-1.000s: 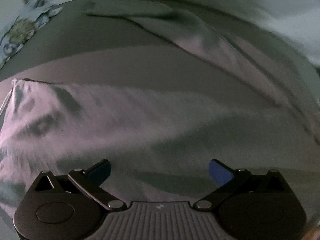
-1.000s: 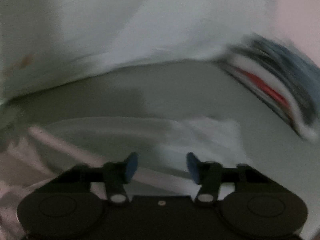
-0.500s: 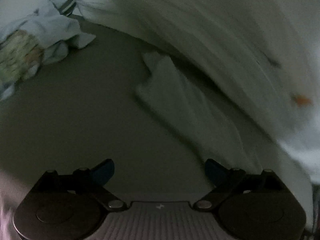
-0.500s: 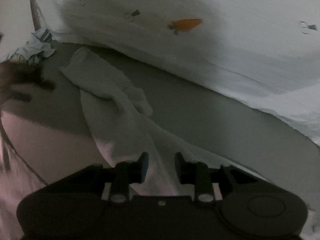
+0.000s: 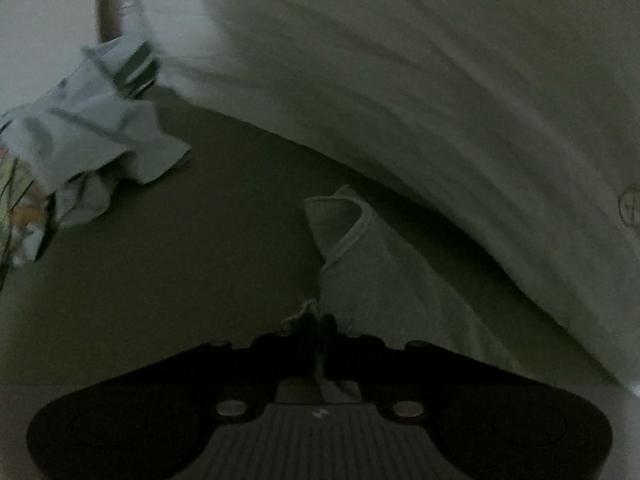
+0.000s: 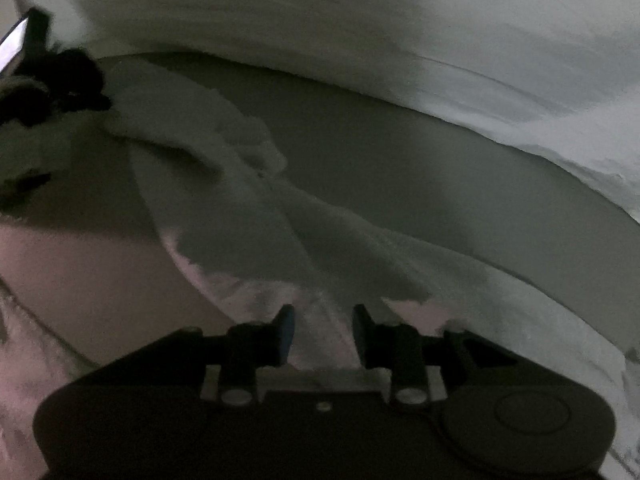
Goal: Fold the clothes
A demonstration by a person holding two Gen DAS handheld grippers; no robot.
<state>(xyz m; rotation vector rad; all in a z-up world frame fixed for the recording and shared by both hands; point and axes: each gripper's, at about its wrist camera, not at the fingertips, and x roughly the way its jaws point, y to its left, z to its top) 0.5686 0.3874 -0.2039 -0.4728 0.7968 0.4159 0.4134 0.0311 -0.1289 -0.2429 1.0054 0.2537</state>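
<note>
Left gripper (image 5: 320,334) has closed on the white towel (image 5: 360,264); right gripper (image 6: 322,330) hovers half-open, quilt (image 5: 420,92) beside.

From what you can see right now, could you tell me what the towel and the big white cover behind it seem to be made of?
The towel looks like soft terry cloth, off-white and matte: its surface is nubby and its edges fuzzy, with a stitched hem in the left wrist view. The cover looks like smooth woven fabric, perhaps cotton: long flat creases, small prints including an orange carrot. Dim light leaves both uncertain.
</note>
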